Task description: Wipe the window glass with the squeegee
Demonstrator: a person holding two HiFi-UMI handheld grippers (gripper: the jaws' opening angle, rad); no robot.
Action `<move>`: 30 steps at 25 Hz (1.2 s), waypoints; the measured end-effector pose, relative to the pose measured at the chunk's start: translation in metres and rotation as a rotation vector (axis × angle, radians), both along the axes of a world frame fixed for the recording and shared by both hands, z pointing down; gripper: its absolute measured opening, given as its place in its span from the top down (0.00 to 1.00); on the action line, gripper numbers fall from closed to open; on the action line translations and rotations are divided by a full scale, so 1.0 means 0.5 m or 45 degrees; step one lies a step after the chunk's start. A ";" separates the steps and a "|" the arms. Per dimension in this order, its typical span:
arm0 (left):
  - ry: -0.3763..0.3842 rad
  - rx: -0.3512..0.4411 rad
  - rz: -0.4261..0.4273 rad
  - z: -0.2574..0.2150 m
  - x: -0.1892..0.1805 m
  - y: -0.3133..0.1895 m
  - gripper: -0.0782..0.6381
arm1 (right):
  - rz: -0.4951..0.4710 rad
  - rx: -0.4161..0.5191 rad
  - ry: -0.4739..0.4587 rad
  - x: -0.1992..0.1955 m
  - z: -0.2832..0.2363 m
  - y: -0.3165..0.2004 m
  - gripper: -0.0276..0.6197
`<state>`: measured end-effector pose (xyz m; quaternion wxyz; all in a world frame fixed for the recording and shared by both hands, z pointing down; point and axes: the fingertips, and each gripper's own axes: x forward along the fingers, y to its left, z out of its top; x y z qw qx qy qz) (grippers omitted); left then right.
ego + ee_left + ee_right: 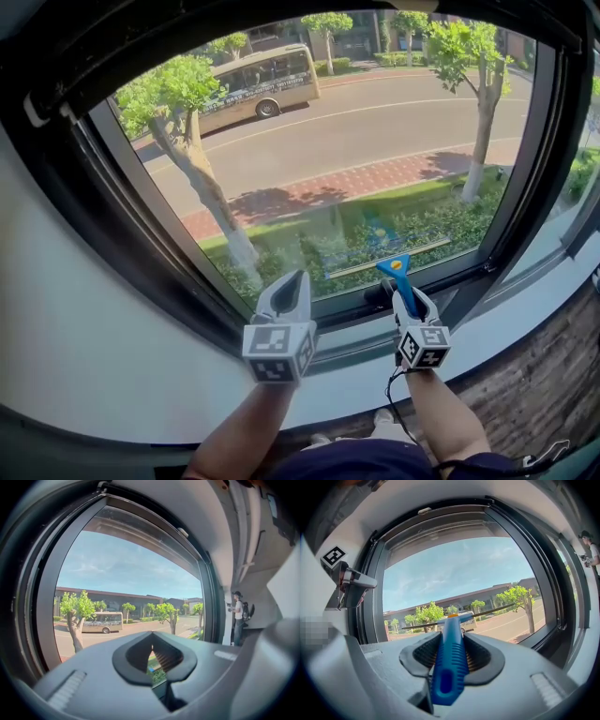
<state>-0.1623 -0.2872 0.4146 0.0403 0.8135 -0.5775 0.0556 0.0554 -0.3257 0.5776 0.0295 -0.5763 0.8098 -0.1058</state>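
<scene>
Now, low on the pane: a blue ribbed-handled squeegee (399, 272) with a long thin blade, set near the bottom edge of the clear window glass (356, 141), right of centre, blade slightly tilted with its right end higher. Clamped by the handle in the right tongs (405, 298), jaws closed snugly on the blue grip, handle running straight out between them toward the pane. Just to the left and apart from it, the left tongs (286, 295), closed tip to tip on nothing, hovering before the lower glass. Around all this, the dark window frame (66, 187), and beneath it the pale sill (94, 356).

Judged to be at the low end of a stroke, or just ahead of a fresh one. For a clean pass:

- Lay the blade flat on the glass along its whole length.
- Press evenly and draw in one steady line.
- Overlap the neighbouring strip.
- Hold firm against any twisting of the handle.
- Stop short of the lower rail.
- Keep the empty tongs out of the blade's path.
</scene>
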 end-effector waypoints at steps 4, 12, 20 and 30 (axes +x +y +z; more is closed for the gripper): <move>-0.008 -0.022 -0.008 0.009 -0.001 -0.001 0.89 | 0.000 -0.032 0.006 0.004 0.024 0.002 0.73; -0.004 -0.031 -0.020 0.029 -0.012 -0.005 0.89 | 0.024 -0.144 -0.079 0.015 0.084 0.000 0.73; -0.004 -0.044 -0.067 0.037 -0.041 -0.001 0.89 | -0.038 -0.098 -0.077 -0.016 0.049 0.028 0.73; 0.025 0.016 -0.134 -0.008 -0.110 0.021 0.89 | -0.031 0.132 -0.060 -0.037 -0.108 0.067 0.73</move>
